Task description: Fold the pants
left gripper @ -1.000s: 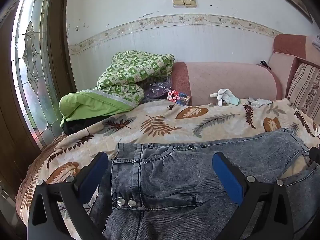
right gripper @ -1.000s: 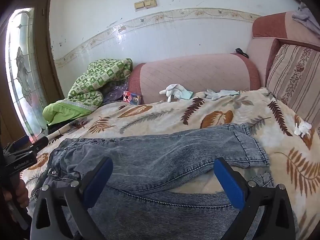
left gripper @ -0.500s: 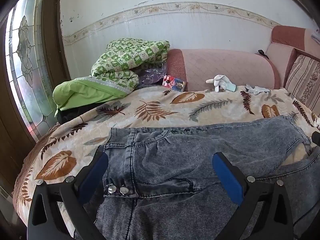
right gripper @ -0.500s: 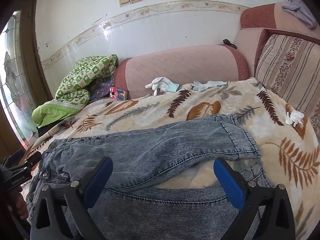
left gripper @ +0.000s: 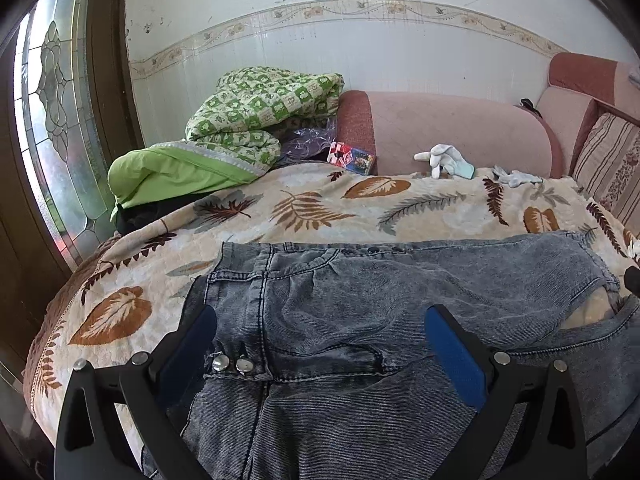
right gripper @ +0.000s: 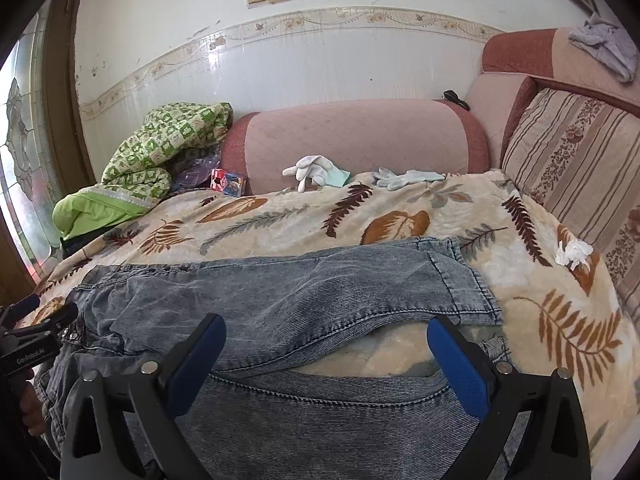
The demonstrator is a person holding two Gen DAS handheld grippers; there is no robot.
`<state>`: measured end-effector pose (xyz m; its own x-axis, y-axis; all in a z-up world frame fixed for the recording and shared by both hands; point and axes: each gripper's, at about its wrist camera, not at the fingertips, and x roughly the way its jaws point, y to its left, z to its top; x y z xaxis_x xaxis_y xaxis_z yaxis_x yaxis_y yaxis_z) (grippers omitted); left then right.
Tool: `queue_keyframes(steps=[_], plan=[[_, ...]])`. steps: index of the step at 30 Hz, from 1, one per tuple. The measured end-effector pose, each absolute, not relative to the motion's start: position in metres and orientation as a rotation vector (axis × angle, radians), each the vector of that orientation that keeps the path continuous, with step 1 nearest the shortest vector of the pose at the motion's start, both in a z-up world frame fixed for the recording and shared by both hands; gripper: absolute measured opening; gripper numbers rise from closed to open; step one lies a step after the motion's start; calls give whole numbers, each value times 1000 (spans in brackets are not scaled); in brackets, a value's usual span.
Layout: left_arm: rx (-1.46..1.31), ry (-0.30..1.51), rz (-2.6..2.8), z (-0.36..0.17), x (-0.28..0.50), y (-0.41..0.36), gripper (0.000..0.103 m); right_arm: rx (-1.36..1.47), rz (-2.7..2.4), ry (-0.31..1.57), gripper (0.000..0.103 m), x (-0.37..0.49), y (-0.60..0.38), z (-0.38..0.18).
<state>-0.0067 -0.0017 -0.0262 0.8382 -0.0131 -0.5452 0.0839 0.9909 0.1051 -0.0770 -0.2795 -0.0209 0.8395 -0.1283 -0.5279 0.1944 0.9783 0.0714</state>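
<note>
Two grippers, left (left gripper: 320, 344) and right (right gripper: 326, 350), hover with jaws spread wide, gripping nothing, above the grey acid-washed denim pants (right gripper: 280, 300). We note the pants lie flat on the leaf-print beige blanket (right gripper: 400, 208), long axis left–right: waistband (left gripper: 236, 280) toward the window, leg cuffs (right gripper: 468, 280) toward the striped cushion (right gripper: 580, 160).

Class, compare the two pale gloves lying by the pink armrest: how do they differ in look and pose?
The left glove is whiter and bunched up, with fingers sticking out and a teal cuff; the right glove is greyer and lies flat, stretched sideways. The left glove leans against the armrest; the right glove lies nearer the striped cushion. Both rest at the far edge of the leaf blanket.
</note>
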Motion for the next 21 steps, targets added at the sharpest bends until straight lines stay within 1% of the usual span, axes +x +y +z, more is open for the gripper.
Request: queue_keyframes(steps=[8, 21], plan=[[136, 475, -30, 6, -47, -8, 103, 27, -184, 504, 102, -92, -255, -6], [158, 450, -76, 24, -88, -26, 103, 12, -228, 497, 102, -127, -228, 27]])
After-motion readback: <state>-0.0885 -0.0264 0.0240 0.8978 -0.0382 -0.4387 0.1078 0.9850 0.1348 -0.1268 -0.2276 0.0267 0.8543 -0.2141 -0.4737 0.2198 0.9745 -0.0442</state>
